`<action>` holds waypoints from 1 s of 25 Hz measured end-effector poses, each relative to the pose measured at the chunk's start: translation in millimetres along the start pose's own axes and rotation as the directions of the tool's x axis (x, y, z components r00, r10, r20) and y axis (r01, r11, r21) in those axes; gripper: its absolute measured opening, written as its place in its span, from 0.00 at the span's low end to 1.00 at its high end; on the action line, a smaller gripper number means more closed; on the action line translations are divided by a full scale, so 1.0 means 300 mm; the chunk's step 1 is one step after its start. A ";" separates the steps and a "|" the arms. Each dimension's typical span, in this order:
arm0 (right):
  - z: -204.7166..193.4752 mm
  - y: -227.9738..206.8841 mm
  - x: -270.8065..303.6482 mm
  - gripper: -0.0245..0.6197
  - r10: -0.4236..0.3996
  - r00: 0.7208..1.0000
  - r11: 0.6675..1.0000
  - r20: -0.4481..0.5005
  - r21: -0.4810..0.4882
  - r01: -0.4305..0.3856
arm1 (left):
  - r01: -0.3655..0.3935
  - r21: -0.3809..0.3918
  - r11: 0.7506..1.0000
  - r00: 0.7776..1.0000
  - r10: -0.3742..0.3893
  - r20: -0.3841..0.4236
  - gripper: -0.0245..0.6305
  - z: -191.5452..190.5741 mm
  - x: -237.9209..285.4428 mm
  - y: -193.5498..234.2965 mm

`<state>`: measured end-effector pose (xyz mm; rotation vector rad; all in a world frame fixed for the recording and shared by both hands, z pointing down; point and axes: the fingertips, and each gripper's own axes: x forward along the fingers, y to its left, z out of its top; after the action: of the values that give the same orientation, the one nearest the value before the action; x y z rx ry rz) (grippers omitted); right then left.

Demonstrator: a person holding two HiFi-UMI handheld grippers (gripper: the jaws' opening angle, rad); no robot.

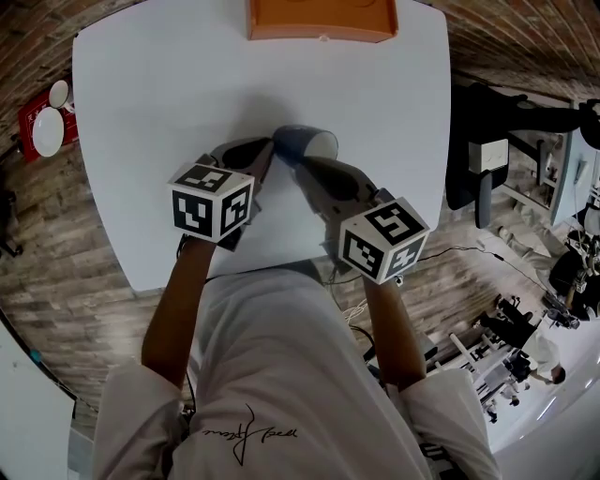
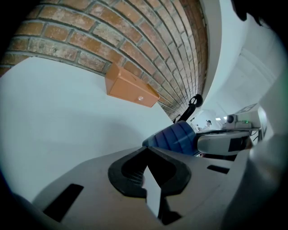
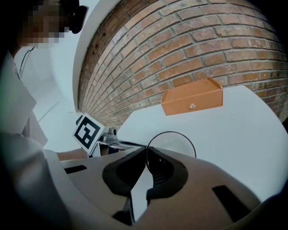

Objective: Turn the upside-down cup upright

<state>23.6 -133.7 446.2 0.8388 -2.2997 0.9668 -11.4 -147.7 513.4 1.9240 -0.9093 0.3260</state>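
The cup (image 1: 302, 142) is blue, ribbed and pale inside. It is tipped on its side in mid-table, with its mouth turned to the right. My right gripper (image 1: 302, 165) is shut on the rim. In the right gripper view the jaws pinch the left edge of the round cup mouth (image 3: 173, 144), whose inside faces the camera. My left gripper (image 1: 270, 152) is shut with nothing between its jaws, its tips just left of the cup. In the left gripper view the cup's blue wall (image 2: 174, 137) lies right beyond those tips, with the right gripper (image 2: 225, 142) behind it.
An orange box (image 1: 322, 19) stands at the far edge of the white table (image 1: 141, 112). White plates on a red thing (image 1: 45, 122) lie on the brick floor at the left. A black chair and equipment (image 1: 487, 141) crowd the right side.
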 end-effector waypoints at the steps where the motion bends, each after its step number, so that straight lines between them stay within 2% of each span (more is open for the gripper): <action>1: 0.000 0.002 0.003 0.07 0.003 1.000 1.000 -0.002 -0.003 -0.003 | 0.000 -0.001 1.000 1.000 0.000 0.000 0.05 -0.001 0.000 0.001; 16: -0.006 0.038 0.045 0.07 0.021 0.999 0.999 -0.033 -0.041 -0.022 | 0.010 -0.022 1.000 1.000 -0.010 0.005 0.05 -0.012 -0.010 0.016; 25: -0.005 0.047 0.061 0.07 0.024 0.999 0.998 -0.048 -0.065 -0.027 | -0.005 0.001 1.000 1.000 0.005 -0.008 0.05 -0.023 -0.010 0.022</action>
<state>1.6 -131.0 452.5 0.7532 -2.2945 0.9072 -17.2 -142.2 519.4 1.9208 -0.9086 0.3370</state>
